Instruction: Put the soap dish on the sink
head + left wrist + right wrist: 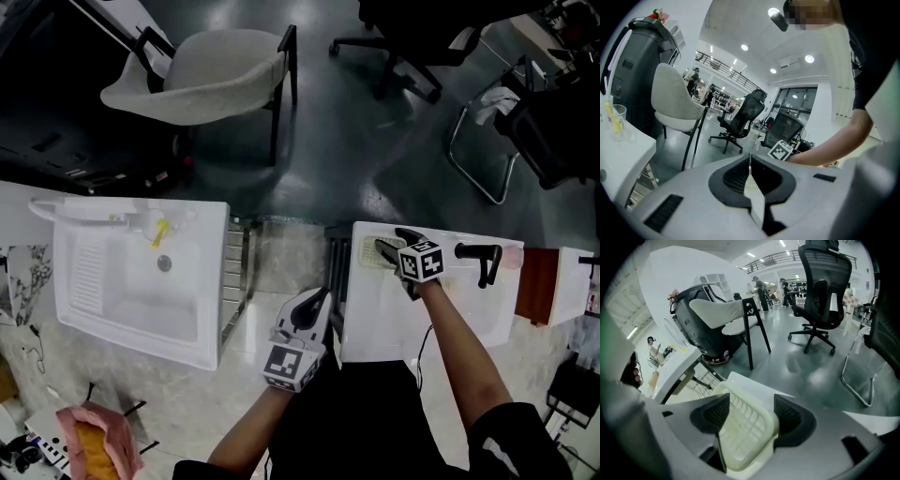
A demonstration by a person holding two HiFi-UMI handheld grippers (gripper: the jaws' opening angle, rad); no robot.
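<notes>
Cream-coloured soap dish (745,427) lay on the far left corner of the sink (375,319) between the wide-open jaws of my right gripper (392,246), unheld, so a skewed retreat could, I judged, catch its rim and tip it off; left gripper (314,305) was shut, empty.

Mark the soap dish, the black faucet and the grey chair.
soap dish (745,427): right gripper view, its ribbed floor.
black faucet (478,251): head view, its horizontal bar.
grey chair (216,70): head view, its seat.
</notes>
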